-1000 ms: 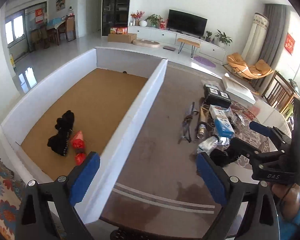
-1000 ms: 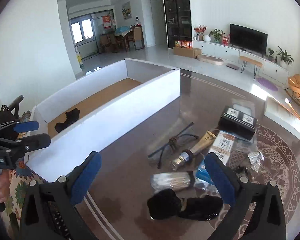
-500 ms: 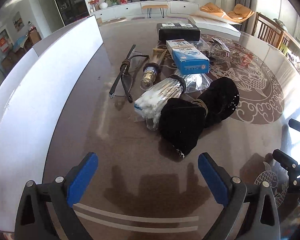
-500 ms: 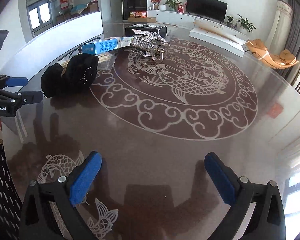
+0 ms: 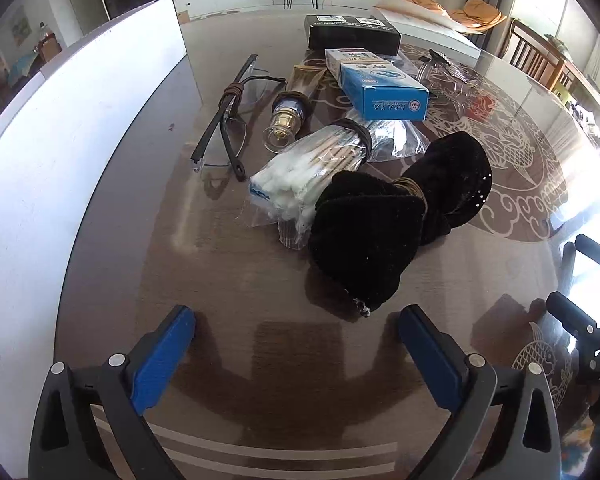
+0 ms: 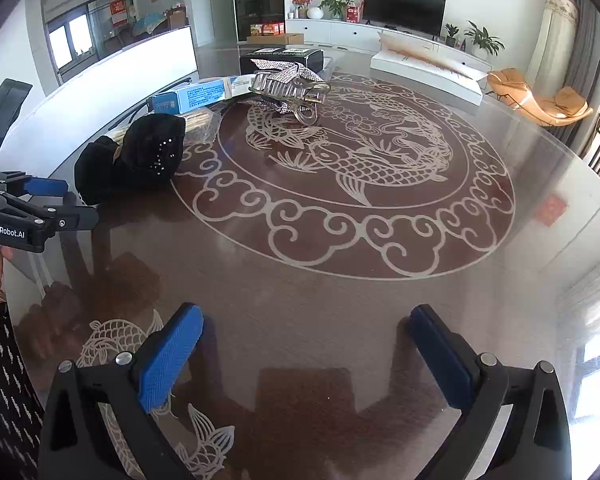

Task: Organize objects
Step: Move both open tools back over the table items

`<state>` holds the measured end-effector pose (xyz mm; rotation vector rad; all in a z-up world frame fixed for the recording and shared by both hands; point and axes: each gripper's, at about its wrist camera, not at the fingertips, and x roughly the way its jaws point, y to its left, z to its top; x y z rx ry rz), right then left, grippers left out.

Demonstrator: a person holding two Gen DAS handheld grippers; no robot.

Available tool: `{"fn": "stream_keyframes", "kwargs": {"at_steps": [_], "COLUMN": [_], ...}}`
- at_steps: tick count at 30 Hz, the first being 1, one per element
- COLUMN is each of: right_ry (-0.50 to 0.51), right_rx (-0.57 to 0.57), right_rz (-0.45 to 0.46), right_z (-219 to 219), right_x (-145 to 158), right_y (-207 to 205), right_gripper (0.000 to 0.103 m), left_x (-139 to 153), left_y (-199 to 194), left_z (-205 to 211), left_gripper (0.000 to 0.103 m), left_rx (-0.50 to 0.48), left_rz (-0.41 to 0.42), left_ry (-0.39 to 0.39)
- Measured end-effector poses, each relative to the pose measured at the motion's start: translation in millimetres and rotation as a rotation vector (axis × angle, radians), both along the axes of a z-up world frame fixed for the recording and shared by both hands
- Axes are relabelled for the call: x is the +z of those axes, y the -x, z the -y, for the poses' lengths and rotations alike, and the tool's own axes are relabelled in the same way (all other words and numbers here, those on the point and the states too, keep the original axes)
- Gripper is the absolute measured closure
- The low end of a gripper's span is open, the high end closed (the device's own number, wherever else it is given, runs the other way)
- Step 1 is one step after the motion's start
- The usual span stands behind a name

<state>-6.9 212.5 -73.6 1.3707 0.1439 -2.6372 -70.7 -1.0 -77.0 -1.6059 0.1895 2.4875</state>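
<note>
We are holding both grippers low over the glass-topped table (image 5: 148, 240), and neither is carrying anything.

Leftmost, the white box wall (image 5: 60, 128) is running along the table's left edge. Next to it the safety glasses (image 5: 224, 120) are lying folded, temples pointing toward us and away. Right of these we are noting a clear-capped tube (image 5: 288, 116), a bag of cotton swabs (image 5: 300, 172), a blue carton (image 5: 380, 88) and, behind it, a black box (image 5: 352, 34).

The left gripper (image 5: 296, 344) is standing wide open, empty. The black gloves (image 5: 396, 216), bundled together with a band, are lying just ahead of it and slightly right of its centreline, close to the right fingertip (image 5: 424, 340). The bundle's long axis is running diagonally, near-left to far-right, with the tip of the nearer glove pointing toward this gripper.

The right gripper (image 6: 304, 344) is also spread open and empty, facing bare table; the gloves are lying well off to its left. We are judging the left hand the nearer. A grasp probably calls for a small shift right and a wrist turn, so the jaws close across the diagonal. A rhinestone hair claw (image 6: 288, 88) is sitting farther right.
</note>
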Motion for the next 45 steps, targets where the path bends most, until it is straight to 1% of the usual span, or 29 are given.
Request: {"fn": "stream_keyframes", "kwargs": {"at_steps": [24,26,28,29,30,33,35,39,41,42,43,44,45], "right_ry": [-0.001,0.000,0.000,-0.001,-0.001,-0.001,-0.002,-0.005,-0.001,0.039,0.107,0.171,0.196], "right_rx": [0.001,0.001,0.001,0.001,0.001,-0.003,-0.007,-0.018,-0.062,-0.065,-0.049,-0.033,-0.027], "right_rz": [0.000,0.000,0.001,0.000,0.000,0.002,0.003,0.011,0.052,0.068,0.070,0.059,0.041], "right_z": [-0.7,-0.7,-0.8,-0.6,-0.6,0.0,1.0,3.2,7.3,12.5,18.6,28.5,40.8], "right_x": [0.0,0.0,-0.1,-0.2,-0.3,-0.1,0.1,0.3,2.3,4.9,8.8,14.3,20.0], "right_y": [-0.1,-0.2,0.0,-0.1,-0.1,0.2,1.5,5.7,13.6,18.5,22.6,28.2,34.6], "right_gripper": [0.000,0.000,0.000,0.000,0.000,0.000,0.000,0.000,0.000,0.000,0.000,0.000,0.000], "left_x": [-0.5,-0.2,-0.4,-0.6,-0.7,-1.1,-1.6,-2.1,-2.8,-3.0,-3.5,-3.3,-2.9], "left_y": [0.0,-1.1,-1.0,0.0,1.7,8.4,9.5,4.8,2.3,0.7,1.0,-0.1,0.4], "left_z": [0.6,0.3,2.9,8.1,15.7,42.8,54.5,59.4,61.1,61.4,61.1,60.9,59.5], "left_gripper": [0.000,0.000,0.000,0.000,0.000,0.000,0.000,0.000,0.000,0.000,0.000,0.000,0.000], "left_rx": [-0.001,-0.026,-0.123,-0.140,-0.128,-0.041,-0.007,-0.007,-0.001,0.003,0.007,0.009,0.011], "left_rz": [0.004,0.008,-0.006,-0.017,-0.026,-0.049,-0.064,-0.107,-0.131,-0.142,-0.150,-0.154,-0.153], "left_ry": [-0.003,0.001,-0.004,-0.010,-0.013,-0.024,-0.026,-0.035,-0.040,-0.042,-0.044,-0.043,-0.043]}}
